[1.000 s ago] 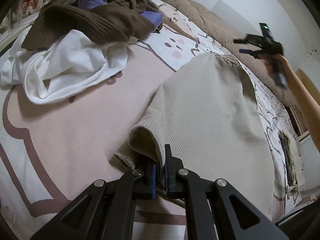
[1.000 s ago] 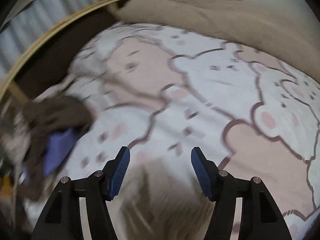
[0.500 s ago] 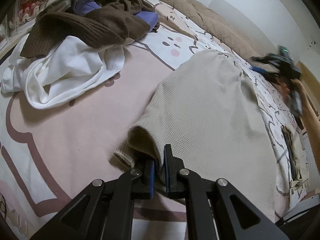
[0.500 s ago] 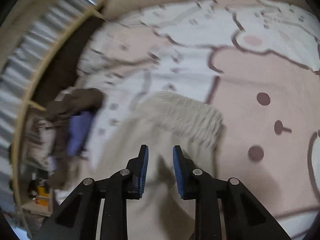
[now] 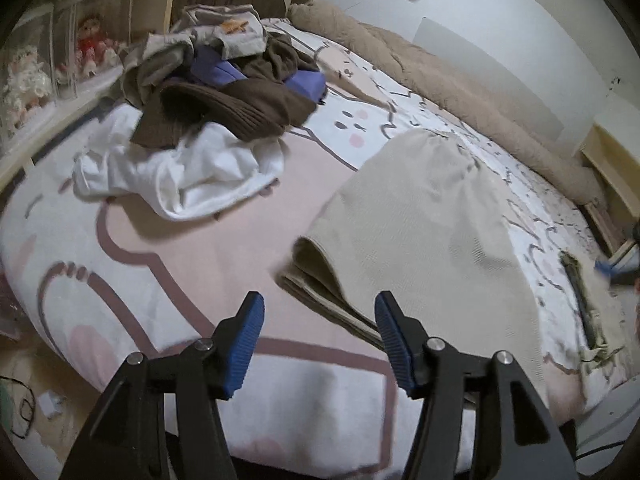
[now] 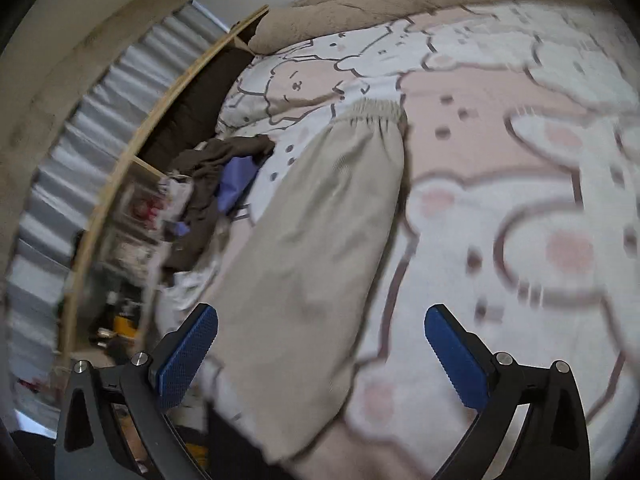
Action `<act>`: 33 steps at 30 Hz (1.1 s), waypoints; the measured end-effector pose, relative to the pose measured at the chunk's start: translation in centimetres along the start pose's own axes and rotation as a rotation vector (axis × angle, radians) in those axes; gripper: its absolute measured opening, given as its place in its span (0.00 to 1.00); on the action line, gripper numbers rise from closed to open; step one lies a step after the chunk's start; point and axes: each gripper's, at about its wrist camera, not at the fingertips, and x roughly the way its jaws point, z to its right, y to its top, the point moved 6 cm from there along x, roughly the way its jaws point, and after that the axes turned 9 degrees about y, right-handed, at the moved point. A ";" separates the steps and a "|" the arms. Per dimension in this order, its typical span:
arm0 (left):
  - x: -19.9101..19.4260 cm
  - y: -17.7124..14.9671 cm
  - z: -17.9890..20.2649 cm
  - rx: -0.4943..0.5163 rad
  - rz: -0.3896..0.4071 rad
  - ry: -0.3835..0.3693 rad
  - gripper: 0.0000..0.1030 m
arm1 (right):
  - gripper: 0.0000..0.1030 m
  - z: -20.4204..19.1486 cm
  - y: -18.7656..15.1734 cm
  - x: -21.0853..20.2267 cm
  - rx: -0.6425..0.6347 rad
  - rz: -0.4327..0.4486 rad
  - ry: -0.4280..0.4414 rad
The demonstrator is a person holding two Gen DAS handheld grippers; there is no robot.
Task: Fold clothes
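At the left edge of the bed (image 5: 168, 248), past the sheet, stood a shelf with dolls (image 5: 28, 80) behind clear fronts. A pile of clothes (image 5: 224, 92) sat near that edge, up toward the head of the bed. In the pile were a brown sweater (image 5: 236, 108), something purple (image 5: 308, 82) and a gray top (image 5: 236, 36). A white shirt (image 5: 176, 172) lay crumpled just in front of the pile, touching it.

The left tool (image 5: 320, 340) hung over the near edge of the bed. Its two blue pads were apart and still spreading. Nothing was pinched between them. The folded corner of the tan pants (image 5: 420, 232) lay just past the right pad, and I cannot tell if it touched.

The tan pants lay flat in the middle of the bed, folded long. The stretchy waist (image 6: 376, 114) pointed toward the far side, and the other end reached the near edge. The sheet under them had pink and white bears on it.

A brown blanket (image 5: 460, 80) was bunched along the far edge of the bed, by the wall.

The right tool (image 6: 320, 356) was over the near end of the pants. Its pads stood wide apart and were still spreading. They held nothing. The pants showed in the gap between them, lying on the bed. That view was blurry. In the left tool's view, the right tool showed only as a small blur at the right edge of the bed.
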 end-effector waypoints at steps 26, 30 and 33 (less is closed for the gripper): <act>-2.2 -3.7 5.7 0.190 0.036 -0.124 0.56 | 1.00 0.1 -16.7 14.3 0.402 -0.195 0.306; -2.4 -3.4 6.3 0.302 0.089 -0.088 0.56 | 0.74 -0.3 -16.7 15.7 0.455 -0.201 0.304; -2.7 -3.5 7.4 0.456 0.149 -0.049 0.56 | 0.26 0.8 -16.9 16.2 0.573 -0.192 0.338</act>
